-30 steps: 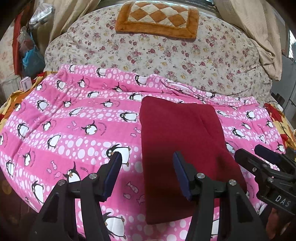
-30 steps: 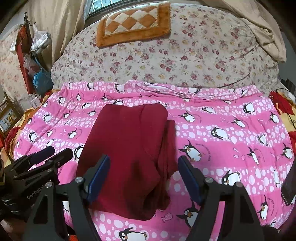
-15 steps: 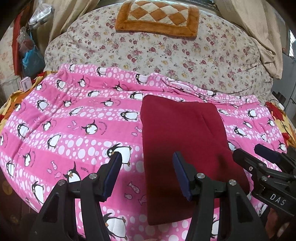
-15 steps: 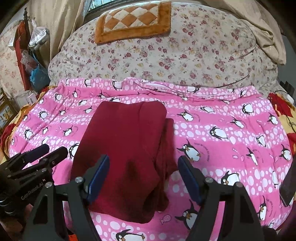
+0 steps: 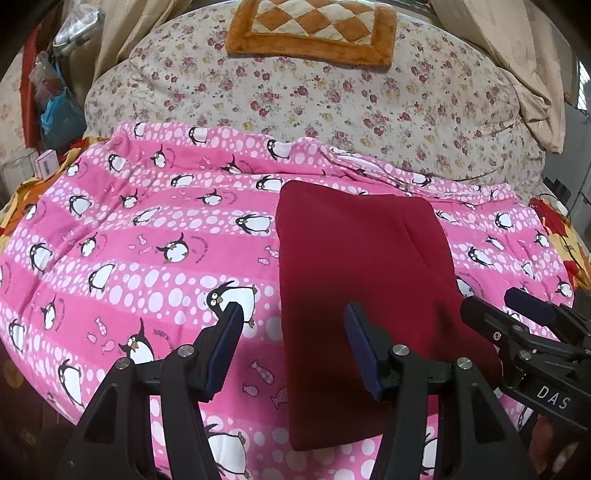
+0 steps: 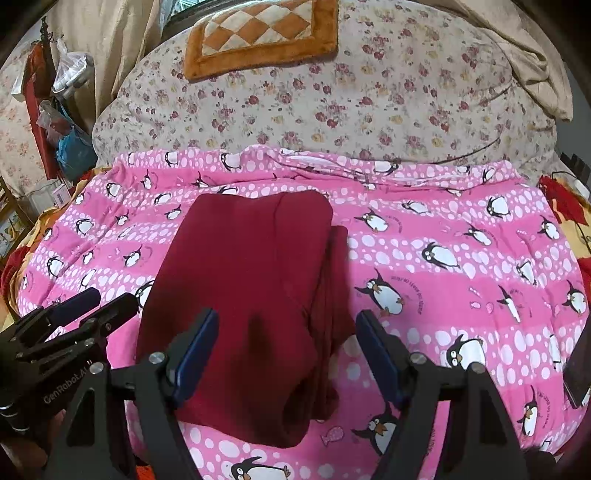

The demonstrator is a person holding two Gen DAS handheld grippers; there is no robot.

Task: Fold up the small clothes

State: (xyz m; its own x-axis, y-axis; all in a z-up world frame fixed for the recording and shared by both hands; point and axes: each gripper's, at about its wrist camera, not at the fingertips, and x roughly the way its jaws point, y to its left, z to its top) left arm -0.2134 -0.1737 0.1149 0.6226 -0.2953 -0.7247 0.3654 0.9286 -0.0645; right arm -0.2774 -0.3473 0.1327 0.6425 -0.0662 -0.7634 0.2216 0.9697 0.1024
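Observation:
A dark red garment (image 5: 362,280) lies folded into a long rectangle on the pink penguin blanket (image 5: 147,236). In the right wrist view the red garment (image 6: 251,280) shows a layered, bunched right edge. My left gripper (image 5: 291,321) is open and empty, hovering over the garment's near left edge. My right gripper (image 6: 284,332) is open and empty above the garment's near end. Each gripper shows in the other's view: the right gripper (image 5: 517,314) at the garment's right side, the left gripper (image 6: 88,306) at its left side.
A floral quilt (image 5: 332,99) is heaped behind the blanket, with an orange checkered cushion (image 5: 310,33) on top. Beige cloth (image 5: 524,55) hangs at the back right. Bags and clutter (image 5: 55,103) stand at the left. A dark flat object (image 6: 578,365) lies at the blanket's right edge.
Both grippers have drawn back slightly from the garment and stay open. The garment lies as before.

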